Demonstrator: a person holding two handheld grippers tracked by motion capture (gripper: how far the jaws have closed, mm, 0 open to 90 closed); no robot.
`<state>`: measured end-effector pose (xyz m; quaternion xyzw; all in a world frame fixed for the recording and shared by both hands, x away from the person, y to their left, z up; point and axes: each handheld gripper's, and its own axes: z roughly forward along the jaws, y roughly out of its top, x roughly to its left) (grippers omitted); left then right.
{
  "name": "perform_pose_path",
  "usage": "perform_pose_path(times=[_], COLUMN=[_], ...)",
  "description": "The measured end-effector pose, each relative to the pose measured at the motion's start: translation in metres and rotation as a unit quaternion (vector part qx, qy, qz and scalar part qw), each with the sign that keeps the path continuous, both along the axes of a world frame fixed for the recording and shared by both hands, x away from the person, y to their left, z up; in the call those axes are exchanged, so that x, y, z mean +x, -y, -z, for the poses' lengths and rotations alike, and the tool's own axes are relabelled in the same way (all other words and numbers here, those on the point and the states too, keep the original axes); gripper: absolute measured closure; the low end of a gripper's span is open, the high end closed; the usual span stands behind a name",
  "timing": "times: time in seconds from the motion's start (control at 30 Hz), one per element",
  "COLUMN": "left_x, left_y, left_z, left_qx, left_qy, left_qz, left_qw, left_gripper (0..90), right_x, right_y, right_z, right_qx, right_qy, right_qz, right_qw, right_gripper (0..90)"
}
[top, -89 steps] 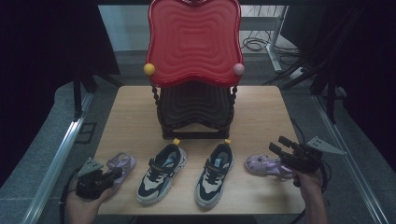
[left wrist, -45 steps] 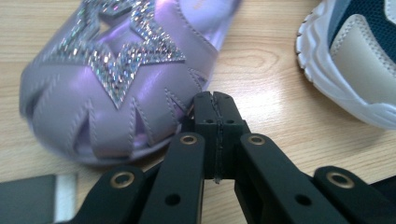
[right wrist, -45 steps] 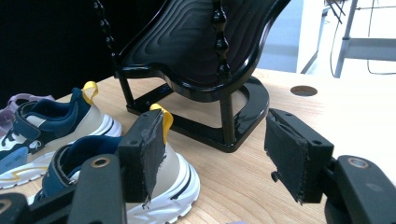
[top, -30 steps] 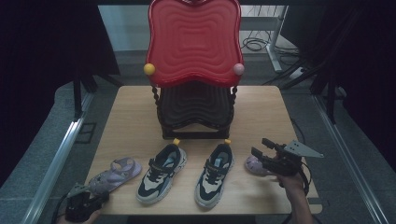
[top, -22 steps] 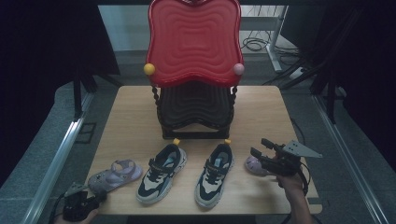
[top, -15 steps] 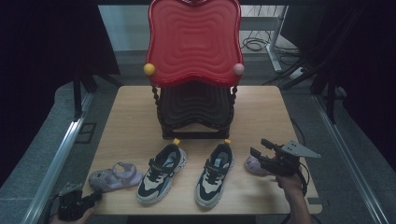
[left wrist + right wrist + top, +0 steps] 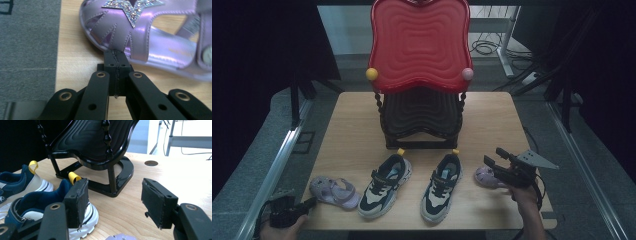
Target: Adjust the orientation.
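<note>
High view: left purple sandal (image 7: pixel 333 191) lies left of the left sneaker (image 7: pixel 385 184); left tongs (image 7: pixel 292 212) at the bench (image 7: pixel 352 125) corner; their own view shows them pressed closed at the sandal's toe; right tongs (image 7: pixel 113 202) gape above the right sandal (image 7: pixel 486 176)

high view: sits above my side of the table (image 7: pixel 352 125), looking forward and down, far enough back to catch the whole top.
left gripper view: rides my left gripper (image 7: pixel 117 65), aimed steeply down along my jaws, super close to the purple sandal (image 7: pixel 140 32) at the table's edge.
right gripper view: rides my right gripper (image 7: pixel 115 202), low and nearly level, facing the black stand (image 7: pixel 100 152) nearby.
shared: high view also has that sandal (image 7: pixel 333 191) and stand (image 7: pixel 422 117).
</note>
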<state>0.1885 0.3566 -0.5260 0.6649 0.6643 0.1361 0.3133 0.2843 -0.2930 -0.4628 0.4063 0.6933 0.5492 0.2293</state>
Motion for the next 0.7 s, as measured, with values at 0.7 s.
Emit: perform_pose_path(times=[0.7], left_x=[0.039], left_y=[-0.011], left_z=[-0.014], left_qx=[-0.001], left_qy=[-0.011], left_qz=[0.017], left_qw=[0.9998], left_gripper=[89.9], right_x=[0.000], right_y=[-0.004], right_z=[0.001], right_qx=[0.003], right_qy=[-0.011], right_qz=[0.000], right_qw=[0.9999], right_gripper=[40.0])
